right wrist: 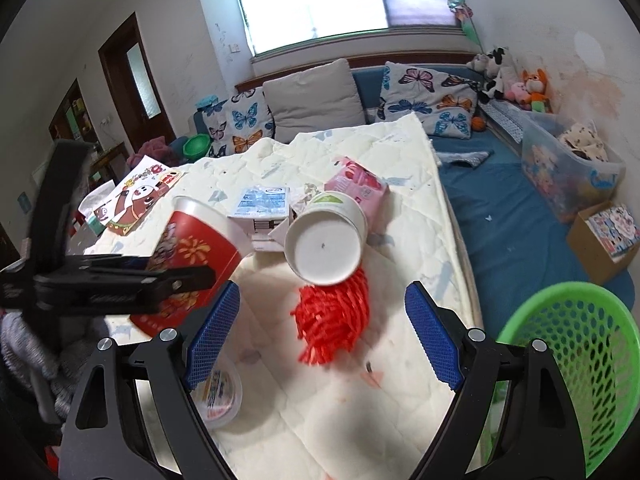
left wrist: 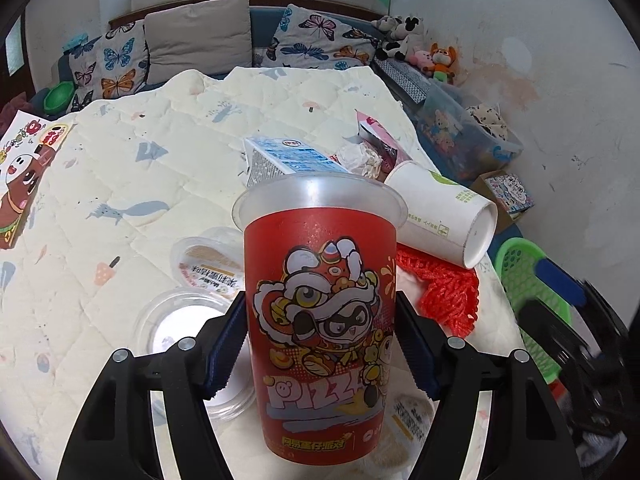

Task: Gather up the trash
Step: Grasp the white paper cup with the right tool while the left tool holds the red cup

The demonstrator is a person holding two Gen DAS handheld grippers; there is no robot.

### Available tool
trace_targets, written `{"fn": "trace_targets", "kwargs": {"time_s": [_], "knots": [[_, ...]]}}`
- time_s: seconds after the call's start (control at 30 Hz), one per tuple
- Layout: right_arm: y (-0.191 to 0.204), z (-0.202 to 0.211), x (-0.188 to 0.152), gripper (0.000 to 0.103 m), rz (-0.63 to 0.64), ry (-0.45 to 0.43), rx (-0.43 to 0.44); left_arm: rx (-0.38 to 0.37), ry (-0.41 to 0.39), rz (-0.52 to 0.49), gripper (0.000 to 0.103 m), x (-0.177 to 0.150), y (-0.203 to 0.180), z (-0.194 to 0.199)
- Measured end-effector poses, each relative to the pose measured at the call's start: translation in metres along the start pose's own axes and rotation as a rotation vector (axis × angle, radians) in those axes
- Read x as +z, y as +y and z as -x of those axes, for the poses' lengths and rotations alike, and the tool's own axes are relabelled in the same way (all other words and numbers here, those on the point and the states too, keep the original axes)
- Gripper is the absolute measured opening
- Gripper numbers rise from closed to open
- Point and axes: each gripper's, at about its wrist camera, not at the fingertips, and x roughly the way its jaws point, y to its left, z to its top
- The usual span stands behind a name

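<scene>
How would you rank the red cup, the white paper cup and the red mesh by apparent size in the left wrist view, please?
1. red cup, largest, though nearest the camera.
2. white paper cup.
3. red mesh, partly hidden.

The tipped paper cup (right wrist: pixel 326 240) lay on the quilt (right wrist: pixel 360 400), cartons (right wrist: pixel 264 208) behind it, basket (right wrist: pixel 568 360) to its right.
</scene>
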Motion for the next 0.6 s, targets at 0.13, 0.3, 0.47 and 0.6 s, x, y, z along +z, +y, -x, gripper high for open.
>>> {"fn": "trace_targets", "kwargs": {"time_s": [0.13, 0.3, 0.47, 0.6], "knots": [[0.002, -0.017, 0.007, 0.082, -0.004, 0.008, 0.004, -0.003, -0.005, -0.004, 0.068, -0.003, 0.003, 0.008], [0.002, -0.036, 0.013, 0.078, -0.007, 0.022, -0.005, -0.012, -0.011, 0.000, 0.068, -0.007, 0.006, 0.018], [0.001, -0.050, 0.016, 0.076, -0.016, 0.030, -0.019, -0.022, -0.024, 0.002, 0.068, -0.010, 0.008, 0.030], [-0.002, -0.059, 0.018, 0.074, -0.028, 0.041, -0.029, -0.029, -0.036, -0.001, 0.068, -0.009, 0.008, 0.036]]}}
